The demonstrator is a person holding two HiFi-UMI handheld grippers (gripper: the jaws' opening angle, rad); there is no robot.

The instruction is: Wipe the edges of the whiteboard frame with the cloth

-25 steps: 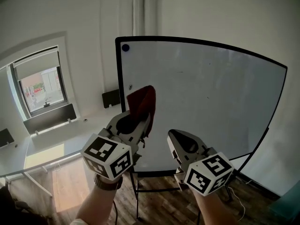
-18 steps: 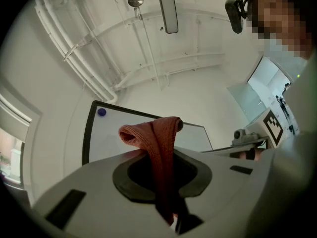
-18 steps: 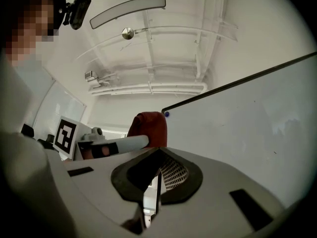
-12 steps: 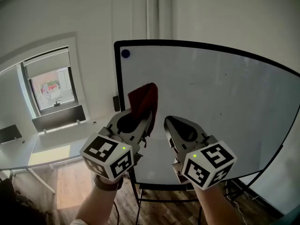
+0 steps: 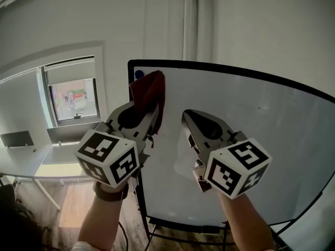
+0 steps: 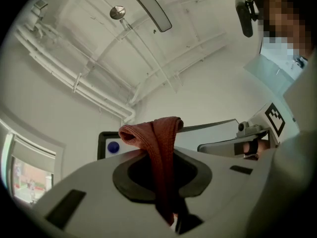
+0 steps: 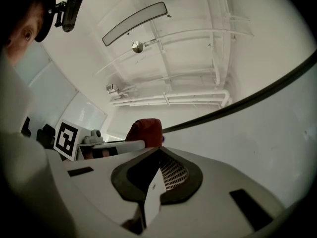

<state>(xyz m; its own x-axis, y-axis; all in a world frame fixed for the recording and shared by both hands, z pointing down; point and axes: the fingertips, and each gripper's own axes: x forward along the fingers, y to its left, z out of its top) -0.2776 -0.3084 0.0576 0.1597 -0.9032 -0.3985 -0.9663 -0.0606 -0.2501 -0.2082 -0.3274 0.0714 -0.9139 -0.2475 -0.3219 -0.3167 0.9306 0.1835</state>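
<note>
The folded red cloth stands upright at the top-left corner of the black whiteboard frame.

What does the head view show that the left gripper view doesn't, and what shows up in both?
Only the head view shows the desk and the wood floor. Only the left gripper view shows the ceiling, with a long lamp and pipes. Both show the red cloth pinched in the left gripper, the blue dot at the top left corner of the whiteboard, and the right gripper, shut and empty.
</note>
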